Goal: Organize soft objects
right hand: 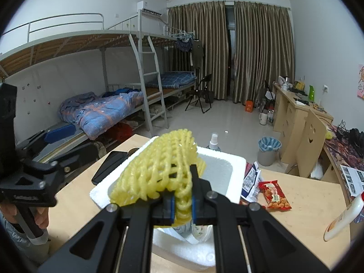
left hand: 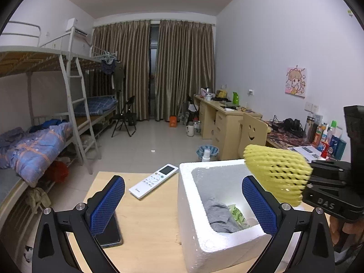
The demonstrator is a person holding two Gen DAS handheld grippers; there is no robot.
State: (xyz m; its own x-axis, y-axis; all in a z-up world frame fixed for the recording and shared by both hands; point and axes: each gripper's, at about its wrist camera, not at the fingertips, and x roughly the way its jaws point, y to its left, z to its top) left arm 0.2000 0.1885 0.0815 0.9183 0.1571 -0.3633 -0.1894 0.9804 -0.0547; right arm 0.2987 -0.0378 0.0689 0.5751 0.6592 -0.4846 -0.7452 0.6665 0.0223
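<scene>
My right gripper [right hand: 183,204] is shut on a yellow foam net sleeve [right hand: 159,173], pinching its near end. It holds the sleeve above the open white foam box [right hand: 236,170]. In the left wrist view the sleeve [left hand: 277,173] hangs over the box's far right corner. Inside the box [left hand: 188,207] lie a grey cloth [left hand: 218,213] and a green packet [left hand: 237,216]. My left gripper [left hand: 183,204] is wide open with nothing between its blue pads [left hand: 107,204]. Its jaws straddle the box's left wall, one over the table, one over the box's inside.
On the wooden table [left hand: 147,223] a white remote [left hand: 153,180] and a dark phone [left hand: 109,234] lie left of the box. A red snack packet [right hand: 274,195], papers and a squeeze bottle [right hand: 341,218] lie to its right. A spray bottle [right hand: 213,141] stands behind it.
</scene>
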